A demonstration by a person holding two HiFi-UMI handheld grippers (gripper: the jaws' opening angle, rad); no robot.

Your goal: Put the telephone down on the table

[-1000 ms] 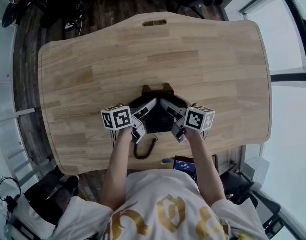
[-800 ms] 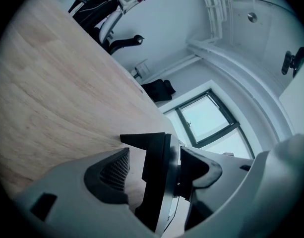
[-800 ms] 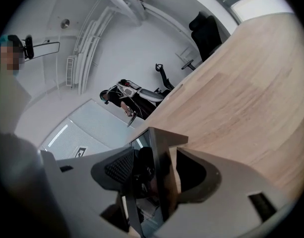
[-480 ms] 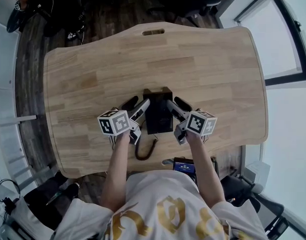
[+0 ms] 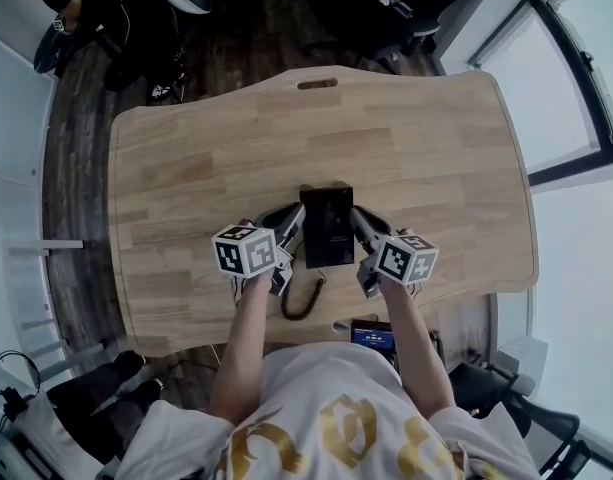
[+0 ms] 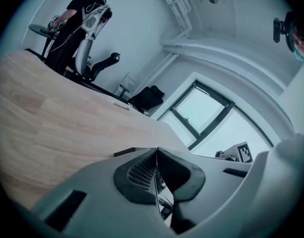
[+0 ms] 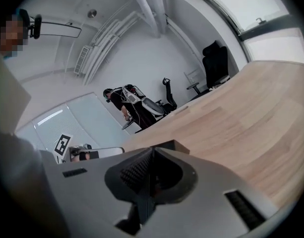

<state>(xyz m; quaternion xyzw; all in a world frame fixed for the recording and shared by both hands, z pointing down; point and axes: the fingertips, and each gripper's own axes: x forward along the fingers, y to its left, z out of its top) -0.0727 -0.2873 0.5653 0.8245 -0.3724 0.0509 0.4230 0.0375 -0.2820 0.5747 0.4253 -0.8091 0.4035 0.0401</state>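
Two closed, empty: left gripper (image 5: 293, 216), right gripper (image 5: 359, 217) (one either side); telephone (image 5: 327, 227) lies flat on table (image 5: 426, 148).

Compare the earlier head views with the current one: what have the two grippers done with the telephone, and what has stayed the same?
The left gripper and the right gripper let go of the telephone, pulled off to its two sides and shut empty. The telephone stays flat on the table, its cord trailing toward the person.
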